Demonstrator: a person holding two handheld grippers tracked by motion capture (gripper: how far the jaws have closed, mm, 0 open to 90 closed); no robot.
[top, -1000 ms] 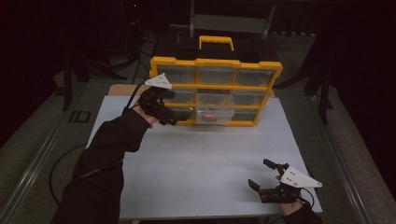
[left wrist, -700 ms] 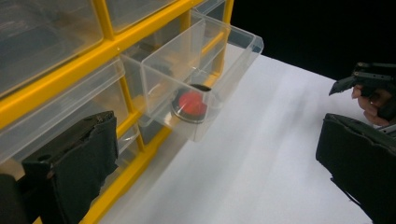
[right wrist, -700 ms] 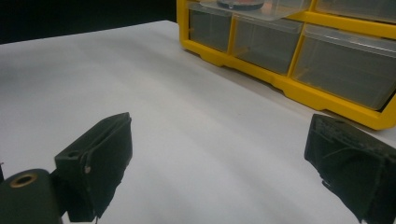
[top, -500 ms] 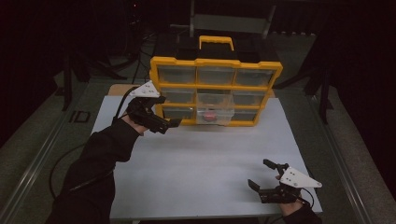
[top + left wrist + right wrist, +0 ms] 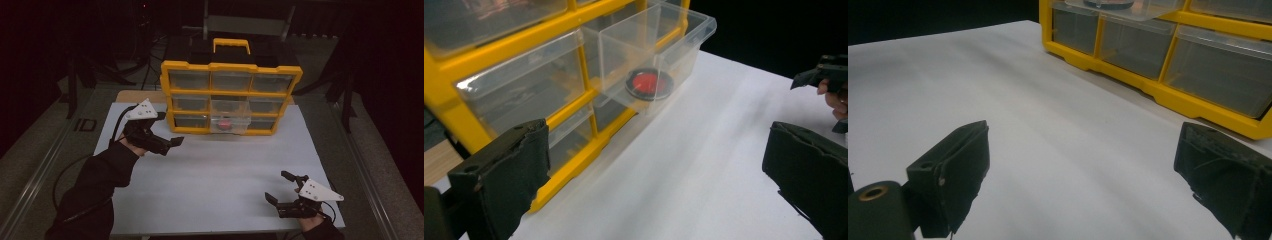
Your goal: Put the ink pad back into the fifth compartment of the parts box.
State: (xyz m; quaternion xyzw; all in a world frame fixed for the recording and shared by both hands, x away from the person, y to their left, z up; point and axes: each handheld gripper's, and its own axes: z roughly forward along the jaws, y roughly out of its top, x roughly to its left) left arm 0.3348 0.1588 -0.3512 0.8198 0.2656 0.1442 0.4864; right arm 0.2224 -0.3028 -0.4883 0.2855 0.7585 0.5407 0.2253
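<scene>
A yellow organizer with clear drawers stands upright at the back of the white table. Its middle drawer is pulled out and holds a round red disc with a dark rim. In the left gripper view the disc lies on the floor of the open drawer. My left gripper hovers left of the organizer, open and holding nothing, its jaws pointing toward the drawer. My right gripper rests open near the table's front right corner, far from the organizer.
The organizer has a yellow carry handle on top. A wooden board shows behind the white sheet at the back left. Metal rails run along both sides of the table. The right gripper shows far off in the left gripper view.
My left gripper has drawn back from the organizer's front, moving left and toward the person. The drawer stays pulled out. The right gripper has not moved.
</scene>
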